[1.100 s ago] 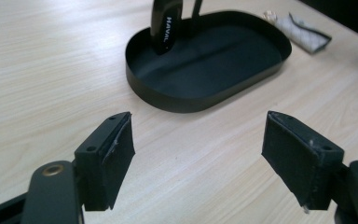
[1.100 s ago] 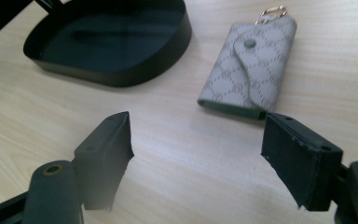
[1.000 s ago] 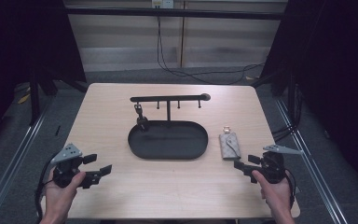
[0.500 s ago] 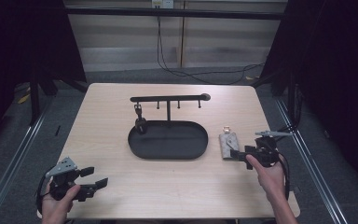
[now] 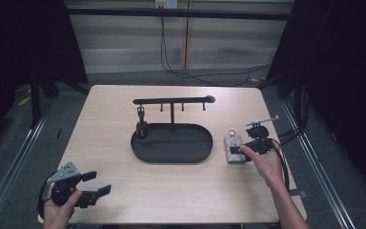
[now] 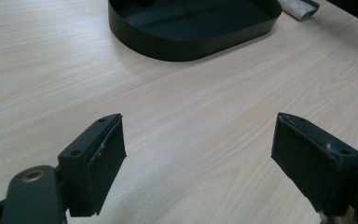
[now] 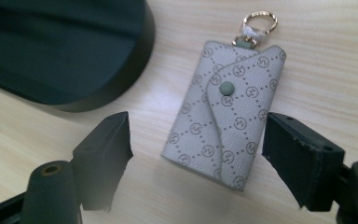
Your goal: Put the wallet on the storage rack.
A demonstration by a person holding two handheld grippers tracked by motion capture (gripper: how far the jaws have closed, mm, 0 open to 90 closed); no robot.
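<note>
Table [image 5: 124, 191]: light wood top, pretty bare apart from a few bits in the middle and on the right.

Tray [image 5: 172, 143]: black oval tray sitting mid-table, with a black rack [image 5: 171, 101] standing at its far edge; the rack's crossbar has little hooks, and a small dark thing hangs from the left one, can't make out what it is.

Key pouch [image 7: 226, 112]: grey patterned pouch with a snap button and a gold ring on its far end, lying flat on the table just right of the tray, not touching it. In the high view it's the small grey thing [image 5: 233, 149] at the right hand.

Right gripper [image 7: 196, 154]: jaws spread wide, one on each side of the pouch's near end, both clear of it. Gripping nothing as far as I can see. From above it's on the right side of the table [image 5: 246, 149], right at the pouch.

Left gripper [image 5: 95, 186]: down at the near left corner, well away from everything. Jaws gaping, nothing between them [image 6: 196, 158] but bare wood, tray off in the distance.
</note>
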